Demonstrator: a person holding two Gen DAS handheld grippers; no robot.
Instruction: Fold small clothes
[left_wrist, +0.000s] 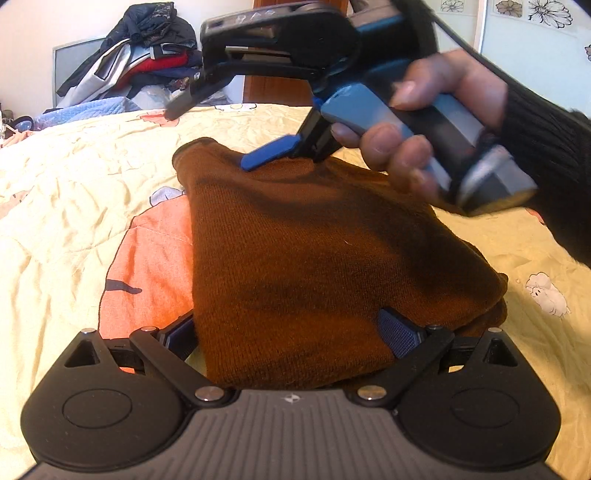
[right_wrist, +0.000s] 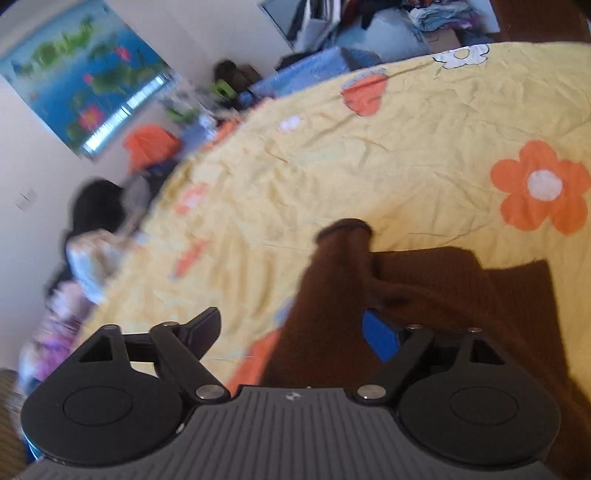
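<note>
A brown knitted garment (left_wrist: 295, 251) lies folded on the yellow bed sheet (left_wrist: 74, 221), with a cuff (right_wrist: 345, 229) sticking out at its far end. My left gripper (left_wrist: 288, 334) stands wide at the garment's near end. The cloth fills the gap between its blue pads (left_wrist: 397, 332) and shows no pinch. A hand (left_wrist: 424, 122) holds my right gripper (left_wrist: 225, 133) over the far end. It is open, with one blue pad (left_wrist: 269, 157) on the cloth and the dark finger (left_wrist: 181, 107) in the air. In the right wrist view my right gripper (right_wrist: 291, 336) straddles the garment's (right_wrist: 424, 295) left edge.
A heap of clothes (left_wrist: 147, 55) is piled beyond the bed's far edge. The sheet carries orange flower prints (right_wrist: 541, 186). More clutter (right_wrist: 147, 144) sits on the floor beside the bed, under a blue wall picture (right_wrist: 81, 74). A dark knitted sleeve (left_wrist: 554, 166) reaches in from the right.
</note>
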